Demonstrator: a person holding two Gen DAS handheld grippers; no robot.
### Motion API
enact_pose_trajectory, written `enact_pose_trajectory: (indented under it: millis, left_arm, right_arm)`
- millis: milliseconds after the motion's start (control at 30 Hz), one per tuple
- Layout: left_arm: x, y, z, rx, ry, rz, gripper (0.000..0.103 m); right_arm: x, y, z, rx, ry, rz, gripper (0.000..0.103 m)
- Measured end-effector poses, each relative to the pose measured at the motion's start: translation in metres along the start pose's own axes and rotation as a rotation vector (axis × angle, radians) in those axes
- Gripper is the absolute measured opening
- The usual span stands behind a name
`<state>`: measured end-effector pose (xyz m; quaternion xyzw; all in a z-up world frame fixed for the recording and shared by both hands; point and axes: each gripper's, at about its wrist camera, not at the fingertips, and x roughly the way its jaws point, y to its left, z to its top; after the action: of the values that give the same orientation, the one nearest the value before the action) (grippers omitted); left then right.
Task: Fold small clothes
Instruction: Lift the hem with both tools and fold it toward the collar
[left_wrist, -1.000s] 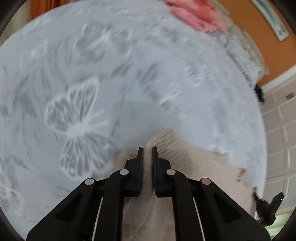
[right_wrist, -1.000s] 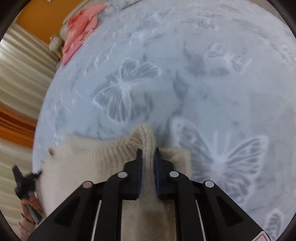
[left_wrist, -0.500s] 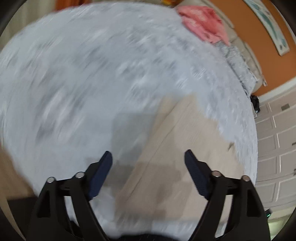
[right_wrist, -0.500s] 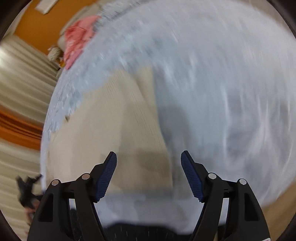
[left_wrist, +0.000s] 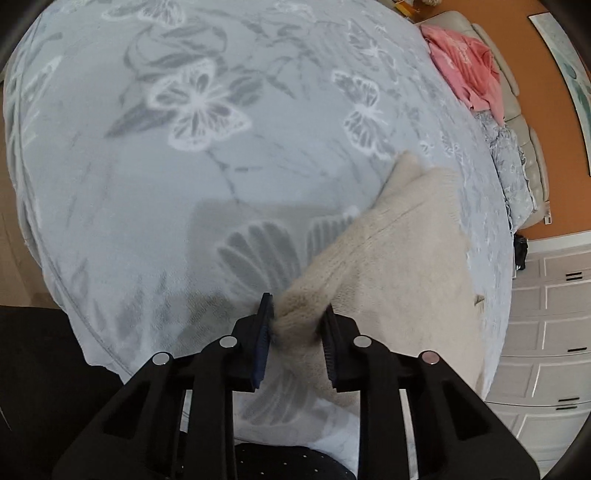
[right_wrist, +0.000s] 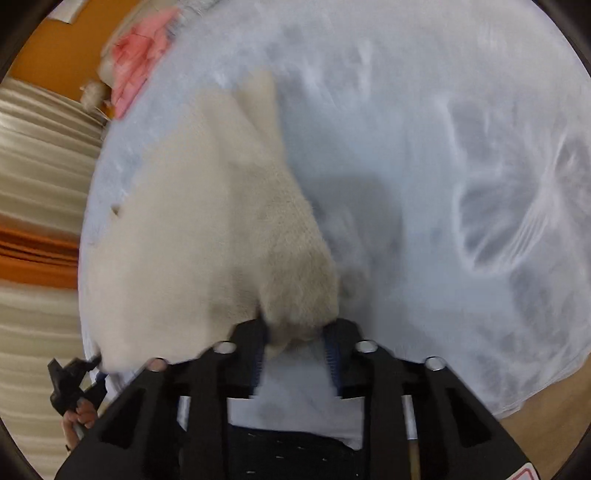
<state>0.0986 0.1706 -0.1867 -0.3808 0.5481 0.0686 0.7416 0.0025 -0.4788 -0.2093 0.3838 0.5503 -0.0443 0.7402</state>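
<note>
In the left wrist view the left claw (left_wrist: 297, 314) sits at lower centre, its two fingers clamped on a bunched corner of the cream sweater (left_wrist: 402, 266). From that pinch the sweater runs up and to the right, lying flat on the blanket (left_wrist: 147, 192), a pale blue one with grey and white butterflies that covers the bed. Its far end narrows to a point at right of centre. A pink garment (left_wrist: 465, 70) lies at the upper right, well apart from the sweater, near the orange wall (left_wrist: 532, 110). White drawers (left_wrist: 546, 332) fill the right edge. In the right wrist view, which is blurred, the right claw (right_wrist: 295, 339) at lower centre is likewise clenched on a fuzzy wad of the sweater (right_wrist: 192, 229), whose body spreads over the left half of the frame on the blanket (right_wrist: 461, 147). The left claw (right_wrist: 70, 380) shows at the lower left edge, at the sweater's other near corner. The pink garment (right_wrist: 136, 62) appears at the upper left.
</note>
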Motion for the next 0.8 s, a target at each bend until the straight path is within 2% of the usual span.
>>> enact_pose_trajectory:
  millis: [100, 133, 167, 200, 233, 333, 400, 467, 500, 533, 567, 633, 700, 800]
  left_arm:
    - [-0.005, -0.006, 0.002, 0.008, 0.004, -0.014, 0.037]
    - [-0.011, -0.006, 0.004, 0.003, -0.001, -0.034, 0.048]
    - [-0.015, -0.007, 0.004, -0.003, -0.011, -0.052, 0.065]
    - [-0.019, -0.007, 0.006, -0.007, -0.022, -0.063, 0.074]
    - [-0.02, -0.008, 0.008, -0.011, -0.039, -0.071, 0.08]
    - [-0.004, -0.015, 0.015, -0.019, -0.014, -0.094, 0.082]
    - [0.013, -0.018, 0.016, -0.056, 0.033, -0.105, 0.082]
    - [0.022, -0.023, 0.015, -0.066, 0.017, -0.096, 0.085]
    - [0.023, -0.028, 0.015, -0.053, 0.012, -0.092, 0.084]
    - [0.023, -0.032, 0.016, -0.04, 0.009, -0.107, 0.065]
    - [0.021, -0.033, 0.015, -0.029, 0.007, -0.123, 0.03]
    - [0.02, -0.025, 0.019, -0.072, 0.022, -0.172, 0.022]
    - [0.015, -0.015, 0.022, -0.127, 0.027, -0.219, 0.019]
    - [0.003, -0.01, 0.023, -0.127, 0.009, -0.238, 0.015]
  right_arm:
    - [-0.041, 0.018, 0.001, -0.013, -0.174, -0.12, 0.044]
    - [-0.049, 0.028, 0.004, -0.033, -0.207, -0.143, 0.044]
    - [-0.058, 0.042, 0.007, -0.068, -0.239, -0.143, 0.044]
    - [-0.063, 0.059, 0.011, -0.114, -0.252, -0.108, 0.044]
    - [-0.062, 0.074, 0.012, -0.147, -0.246, -0.078, 0.044]
    - [-0.029, 0.144, 0.021, -0.31, -0.13, 0.013, 0.04]
    - [-0.002, 0.182, 0.024, -0.381, -0.07, 0.05, 0.024]
    - [0.03, 0.221, 0.026, -0.453, -0.01, 0.058, 0.02]
    - [0.042, 0.235, 0.025, -0.483, 0.005, 0.059, 0.018]
    - [0.059, 0.253, 0.028, -0.518, 0.025, 0.046, 0.016]
    - [0.068, 0.263, 0.028, -0.53, 0.039, 0.041, 0.013]
    - [0.089, 0.281, 0.03, -0.547, 0.073, 0.036, 0.01]
    - [0.107, 0.293, 0.03, -0.575, 0.115, 0.01, 0.01]
    - [0.15, 0.295, 0.024, -0.613, 0.215, -0.079, 0.01]
